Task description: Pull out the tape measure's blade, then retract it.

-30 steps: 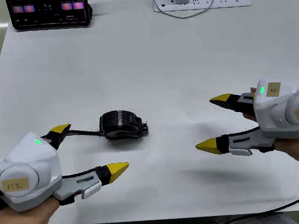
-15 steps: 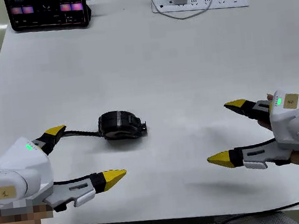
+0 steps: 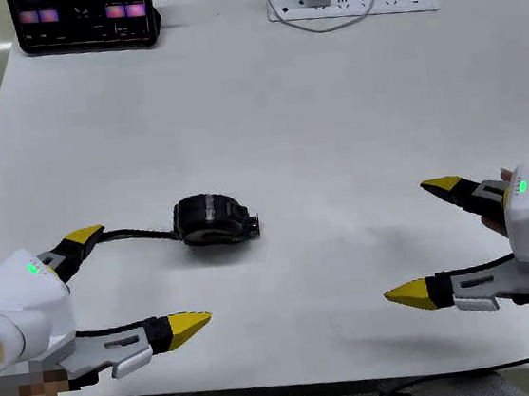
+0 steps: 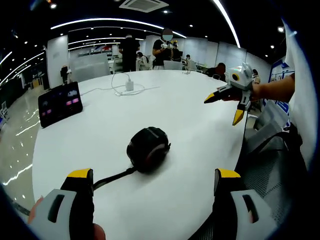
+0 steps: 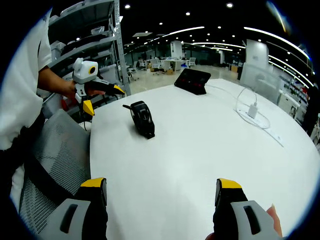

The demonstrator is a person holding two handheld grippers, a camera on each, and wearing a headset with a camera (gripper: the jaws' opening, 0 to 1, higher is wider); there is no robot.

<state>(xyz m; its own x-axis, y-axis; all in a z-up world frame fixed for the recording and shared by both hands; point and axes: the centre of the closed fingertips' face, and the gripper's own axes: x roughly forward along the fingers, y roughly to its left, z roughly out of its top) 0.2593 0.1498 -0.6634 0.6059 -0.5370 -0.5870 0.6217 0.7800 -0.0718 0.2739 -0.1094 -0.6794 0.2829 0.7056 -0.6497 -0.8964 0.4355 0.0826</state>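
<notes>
1. Looking down in the head view, you have the tape measure lying on the white desk, blade retracted, its black strap trailing left.
2. Your left gripper sits just left of the tape measure and your right gripper well to its right. Both sets of fingers are spread wide, holding nothing.
3. In the left gripper view, the tape measure lies just ahead, between your spread fingers.
4. In the right gripper view, it lies well ahead of your fingers, which stand apart.
</notes>
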